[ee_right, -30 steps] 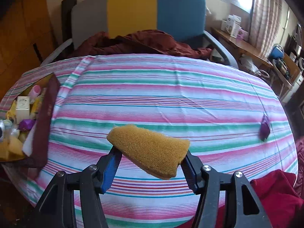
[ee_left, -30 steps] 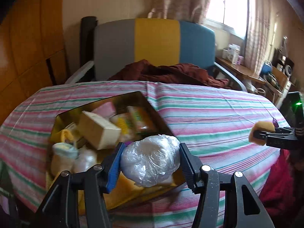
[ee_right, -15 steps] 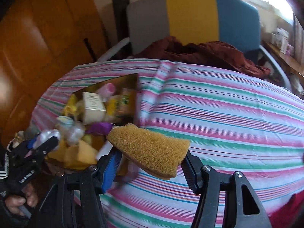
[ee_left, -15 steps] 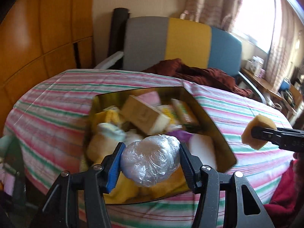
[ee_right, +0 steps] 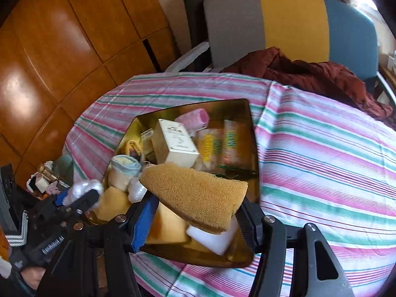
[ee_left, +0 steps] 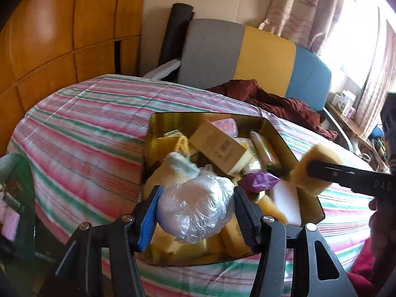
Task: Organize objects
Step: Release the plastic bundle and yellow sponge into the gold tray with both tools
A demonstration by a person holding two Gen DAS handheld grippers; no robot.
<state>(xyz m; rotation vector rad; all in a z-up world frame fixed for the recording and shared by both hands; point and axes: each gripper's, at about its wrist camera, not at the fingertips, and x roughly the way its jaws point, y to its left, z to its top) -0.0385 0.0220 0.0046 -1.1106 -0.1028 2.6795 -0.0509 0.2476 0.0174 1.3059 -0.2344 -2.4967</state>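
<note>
A gold tin box (ee_left: 158, 123) (ee_right: 252, 133) sits on the striped tablecloth, full of several items: a cream carton (ee_left: 217, 146) (ee_right: 175, 141), sponges, a purple packet (ee_left: 259, 180). My left gripper (ee_left: 195, 210) is shut on a plastic-wrapped white ball (ee_left: 195, 208) held over the box's near edge; it also shows in the right wrist view (ee_right: 81, 193). My right gripper (ee_right: 195, 203) is shut on a tan sponge (ee_right: 195, 193) (ee_left: 314, 170) over the box's near right corner.
A round table with a pink, green and white striped cloth (ee_right: 321, 148). A grey, yellow and blue chair (ee_left: 267, 57) with a maroon garment (ee_right: 309, 74) stands behind. Wooden panels (ee_right: 61, 49) are at left. Clutter (ee_right: 47, 178) lies beyond the table's left edge.
Both grippers have swung left toward the box. The right gripper carried the sponge from over bare cloth to over the box. The left still holds the wrapped ball over it.
</note>
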